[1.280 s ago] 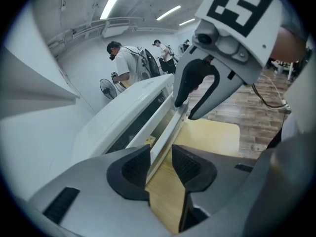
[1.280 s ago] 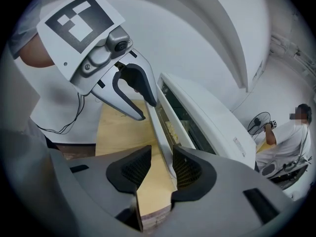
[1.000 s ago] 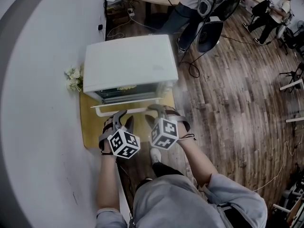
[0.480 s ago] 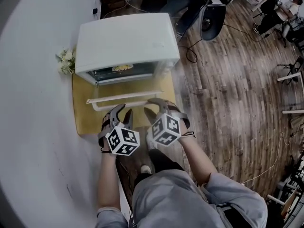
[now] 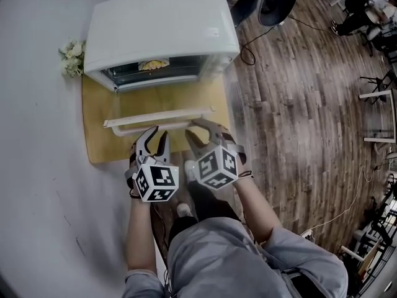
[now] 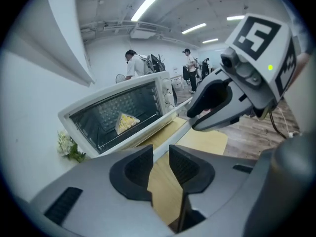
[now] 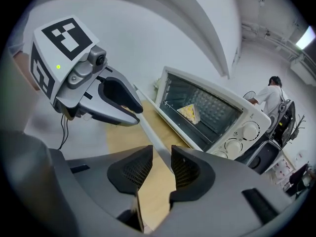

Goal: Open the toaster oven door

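Toaster oven (image 5: 161, 27): on wooden board (image 5: 98, 146), door (image 5: 158, 101) folded down open.
Left gripper (image 5: 157, 135): jaws loose, just been closing, handle (image 5: 158, 118) between them.
Right gripper (image 5: 200, 129): likewise, on same handle.

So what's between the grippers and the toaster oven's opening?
The lowered door with its white handle, lying over the wooden board; the head view shows it.

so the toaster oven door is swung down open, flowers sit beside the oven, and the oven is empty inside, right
Not empty: a yellow wedge of food sits inside the toaster oven, as the left gripper view shows. The rest holds: the door is swung down open and the flowers sit beside the oven.
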